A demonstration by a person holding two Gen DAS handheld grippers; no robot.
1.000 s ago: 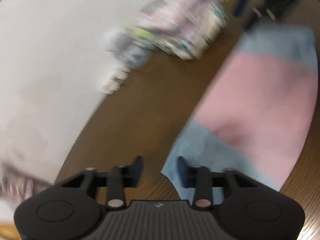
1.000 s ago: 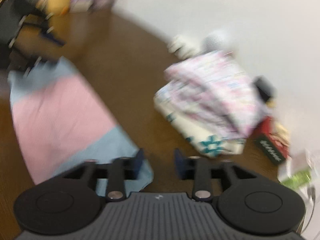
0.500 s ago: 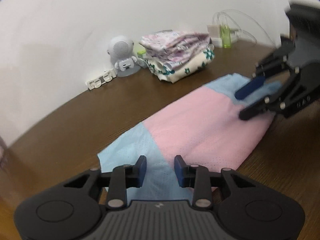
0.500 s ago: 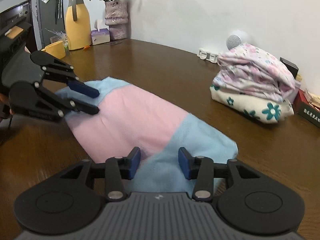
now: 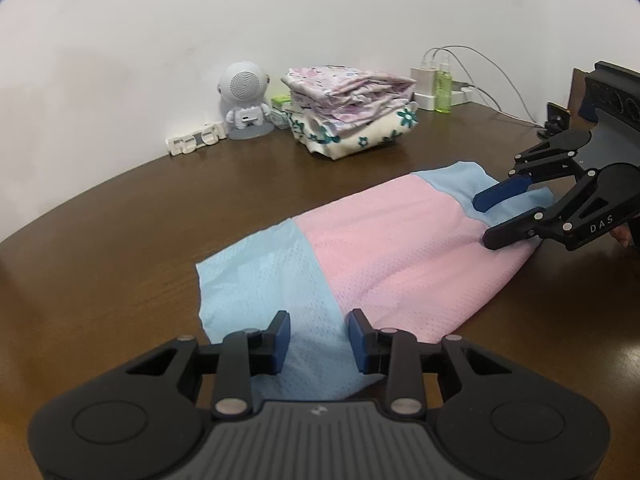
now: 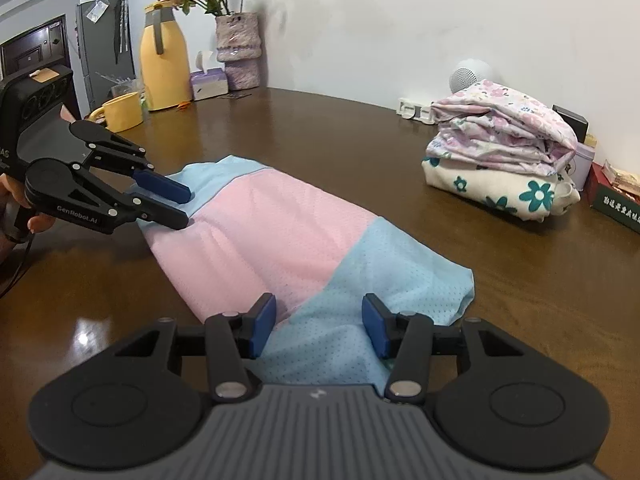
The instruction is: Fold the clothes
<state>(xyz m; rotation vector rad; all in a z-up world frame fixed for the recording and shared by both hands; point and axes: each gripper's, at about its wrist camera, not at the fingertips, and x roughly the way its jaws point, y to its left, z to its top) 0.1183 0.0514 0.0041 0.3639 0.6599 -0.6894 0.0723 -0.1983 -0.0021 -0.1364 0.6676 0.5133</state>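
Note:
A pink and light-blue mesh garment [image 5: 384, 240] lies folded into a long strip on the brown table [image 5: 120, 240]; it also shows in the right wrist view [image 6: 280, 232]. My left gripper [image 5: 319, 340] is open over one light-blue end, and it shows in the right wrist view [image 6: 176, 204] with its jaws apart. My right gripper [image 6: 319, 326] is open over the opposite light-blue end, and it shows in the left wrist view [image 5: 486, 220]. Neither holds cloth.
A stack of folded floral clothes [image 5: 352, 116] sits by the wall [image 6: 500, 160], beside a small white robot speaker [image 5: 244, 98]. Chargers and a green bottle [image 5: 443, 86] stand further along. A yellow jug [image 6: 164, 68], mug [image 6: 120, 112] and flower vase [image 6: 236, 52] stand at the far end.
Both grippers swung in from blurred sideways views and now face each other across the garment, one over each end. The right gripper's jaws have spread a little wider.

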